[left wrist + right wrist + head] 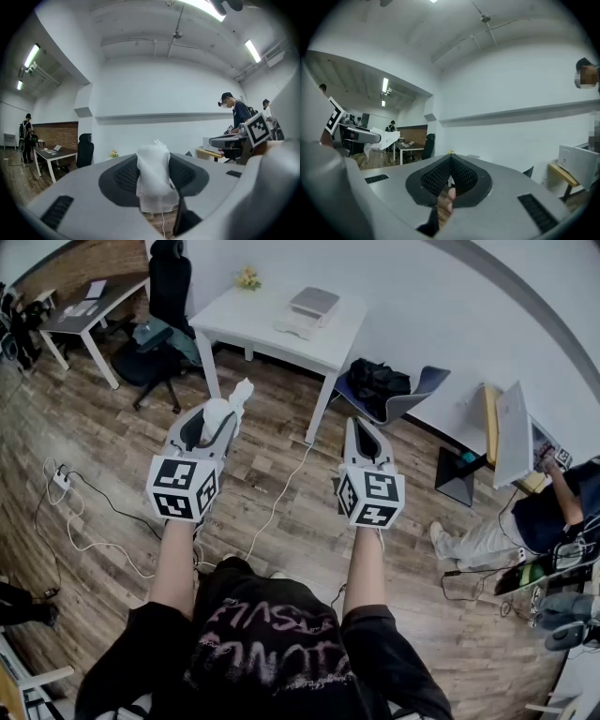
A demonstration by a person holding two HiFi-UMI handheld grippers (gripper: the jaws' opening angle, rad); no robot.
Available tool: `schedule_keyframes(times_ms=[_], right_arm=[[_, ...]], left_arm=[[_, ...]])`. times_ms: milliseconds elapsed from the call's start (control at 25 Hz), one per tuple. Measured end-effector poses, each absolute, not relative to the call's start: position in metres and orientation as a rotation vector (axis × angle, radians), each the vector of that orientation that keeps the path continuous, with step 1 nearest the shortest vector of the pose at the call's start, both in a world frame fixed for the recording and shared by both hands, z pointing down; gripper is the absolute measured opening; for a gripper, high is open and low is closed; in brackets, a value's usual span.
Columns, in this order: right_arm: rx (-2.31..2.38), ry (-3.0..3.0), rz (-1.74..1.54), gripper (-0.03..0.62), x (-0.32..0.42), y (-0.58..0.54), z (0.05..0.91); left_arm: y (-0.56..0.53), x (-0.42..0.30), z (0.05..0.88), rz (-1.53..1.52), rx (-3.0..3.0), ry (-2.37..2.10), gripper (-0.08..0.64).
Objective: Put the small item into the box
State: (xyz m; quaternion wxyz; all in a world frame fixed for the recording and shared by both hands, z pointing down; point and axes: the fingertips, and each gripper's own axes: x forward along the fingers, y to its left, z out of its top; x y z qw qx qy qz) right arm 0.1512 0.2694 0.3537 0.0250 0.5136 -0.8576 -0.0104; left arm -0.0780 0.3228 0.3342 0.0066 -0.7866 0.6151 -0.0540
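Observation:
My left gripper (225, 416) is shut on a small item wrapped in white foam (232, 401), held above the wooden floor. In the left gripper view the white wrap (153, 176) stands upright between the dark pads and sticks out past the tips. My right gripper (362, 427) hangs beside it, shut, with nothing in it; its ribbed pads (440, 176) meet at the tip. Ahead, a white box-like thing with a grey top (309, 307) sits on a white table (262, 329). The right gripper view also catches the left gripper with the wrapped item (388, 139).
A black office chair (164, 296) and a dark desk (89, 306) stand at the back left. A dark bag on a blue chair (380, 385) sits right of the table. Cables (75, 512) trail over the floor. A seated person (534, 512) is at the right.

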Motion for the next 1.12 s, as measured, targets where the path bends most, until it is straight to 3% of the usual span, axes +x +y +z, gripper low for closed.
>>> schedule_keyframes(times_ms=[1120], right_arm=[[1.593,-2.682,-0.015,0.009,0.160,0.268,0.359]], left_arm=[[0.322,-0.061,0.339,-0.201,-2.460,1.926,0.183]])
